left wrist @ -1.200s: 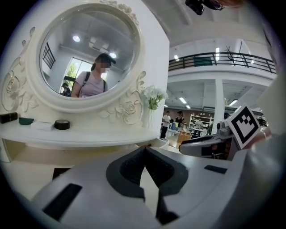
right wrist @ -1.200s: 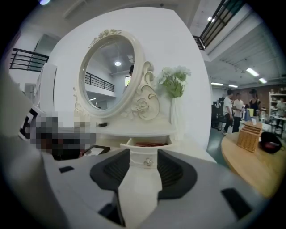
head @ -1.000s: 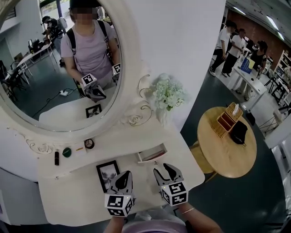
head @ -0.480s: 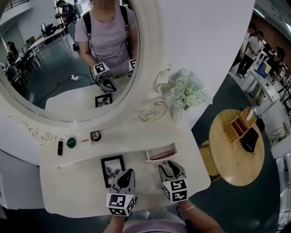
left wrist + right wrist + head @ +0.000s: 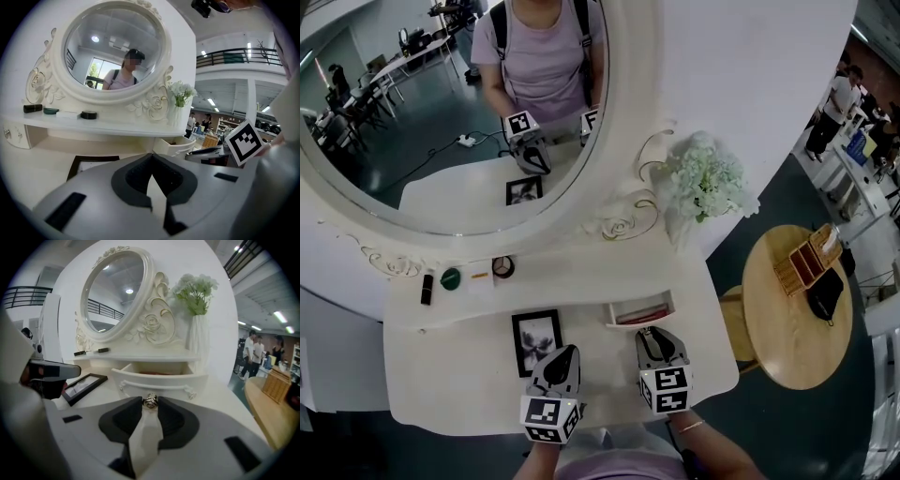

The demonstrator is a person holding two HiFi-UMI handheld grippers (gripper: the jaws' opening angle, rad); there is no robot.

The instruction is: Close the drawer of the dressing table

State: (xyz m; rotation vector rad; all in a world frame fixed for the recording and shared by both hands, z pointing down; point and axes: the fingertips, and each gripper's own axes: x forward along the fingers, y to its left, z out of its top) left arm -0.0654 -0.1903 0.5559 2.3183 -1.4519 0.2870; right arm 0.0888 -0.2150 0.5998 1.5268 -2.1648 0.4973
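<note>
As the drawer (image 5: pixel 159 378) stands pulled out just beyond the tips, the right gripper (image 5: pixel 150 408) has just been closing, jaws half-narrowed, seemingly pinching its metal knob (image 5: pixel 150 401). Left gripper (image 5: pixel 151 164): jaws together, empty. Step: taking hold. Next: push straight in, squarely.

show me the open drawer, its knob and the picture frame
open drawer (image 5: pixel 161 380), right gripper view, on its white front panel
knob (image 5: pixel 150 401), right gripper view, on the metal rosette itself
picture frame (image 5: pixel 537 343), head view, on the photo inside the dark border
</note>
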